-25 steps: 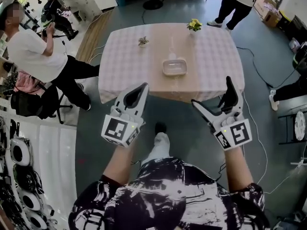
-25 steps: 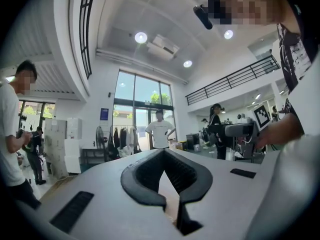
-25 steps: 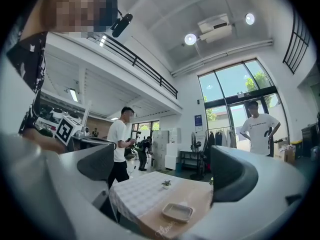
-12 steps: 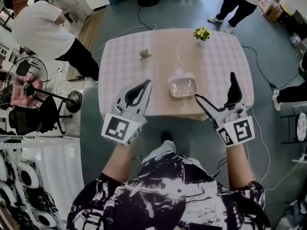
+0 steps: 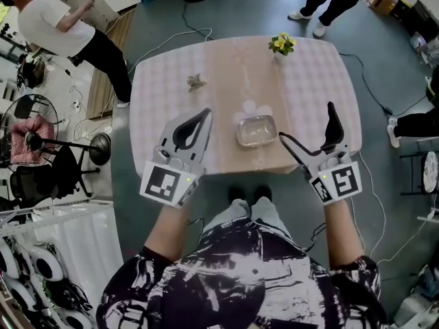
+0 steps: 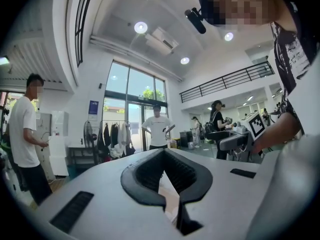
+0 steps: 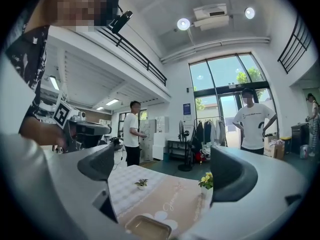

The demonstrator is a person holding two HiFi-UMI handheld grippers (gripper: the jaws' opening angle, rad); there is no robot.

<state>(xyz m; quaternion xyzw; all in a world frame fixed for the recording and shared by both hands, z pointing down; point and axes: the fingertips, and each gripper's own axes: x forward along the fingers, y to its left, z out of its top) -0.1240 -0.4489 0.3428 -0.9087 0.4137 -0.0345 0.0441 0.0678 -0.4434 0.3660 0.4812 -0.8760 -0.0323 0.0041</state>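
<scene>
Hovering over the near edge of the worktop (image 5: 164,94), the left gripper (image 5: 204,114) has its fingers (image 6: 142,191) closed together on nothing and the right gripper (image 5: 306,122) spreads its fingers (image 7: 232,171) wide and empty, neither touching anything. The clear tray (image 5: 241,134) lies between them just inside the middle of that edge, seemingly within easy reach of both. A flower pot (image 5: 280,44) and a small plant (image 5: 195,81) stand well apart from it, toward the far edge.

Pale checked tablecloth (image 5: 159,101), tan runner (image 5: 236,74), yellow flowers (image 5: 280,43), seemingly clear tray (image 5: 256,130).
</scene>
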